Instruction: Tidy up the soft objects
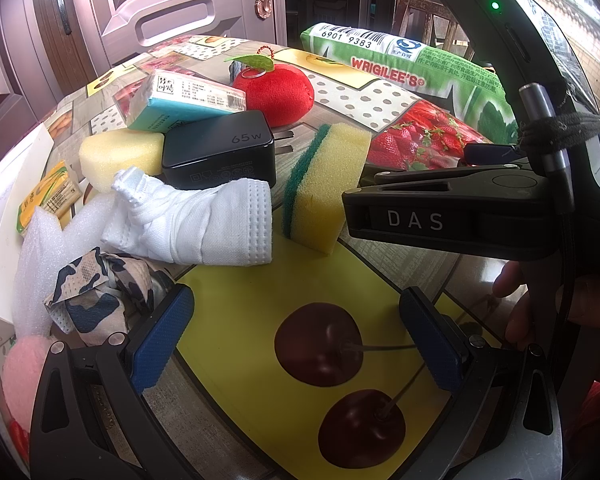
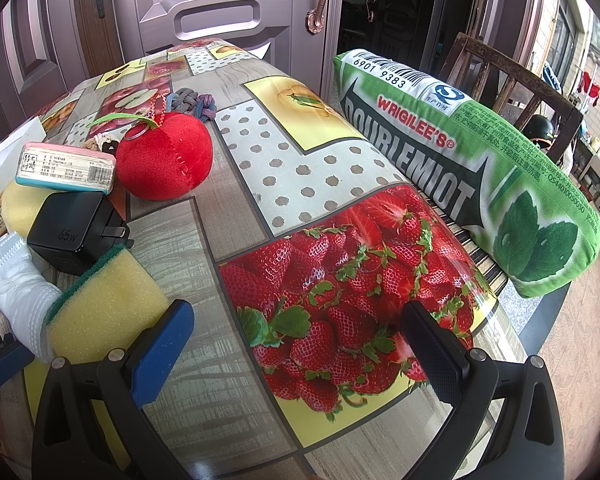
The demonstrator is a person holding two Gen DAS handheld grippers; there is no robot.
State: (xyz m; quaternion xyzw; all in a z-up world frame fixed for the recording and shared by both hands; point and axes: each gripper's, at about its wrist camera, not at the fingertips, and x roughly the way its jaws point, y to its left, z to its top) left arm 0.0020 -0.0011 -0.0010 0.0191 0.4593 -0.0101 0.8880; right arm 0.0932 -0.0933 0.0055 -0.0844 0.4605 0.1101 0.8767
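My left gripper (image 1: 298, 336) is open and empty above the cherry print, next to a camouflage mask (image 1: 96, 292). Ahead of it lie a rolled white mask (image 1: 204, 224), a yellow-green sponge (image 1: 324, 188), a pale yellow sponge (image 1: 116, 152) and a red plush apple (image 1: 276, 92). My right gripper (image 2: 300, 348) is open and empty over the strawberry print; it shows from the side in the left wrist view (image 1: 440, 216). The yellow-green sponge (image 2: 104, 312) lies just left of its left finger. The plush apple (image 2: 164, 156) and a green pillow (image 2: 472, 160) lie farther off.
A black 65W charger (image 1: 220, 152) sits among the soft things, also in the right wrist view (image 2: 72, 232). A tissue pack (image 1: 184, 100), a white foam sheet (image 1: 40, 248), a pink plush (image 1: 24, 372) and a braided rope (image 2: 192, 104) lie on the table. A wooden chair (image 2: 512, 88) stands behind the pillow.
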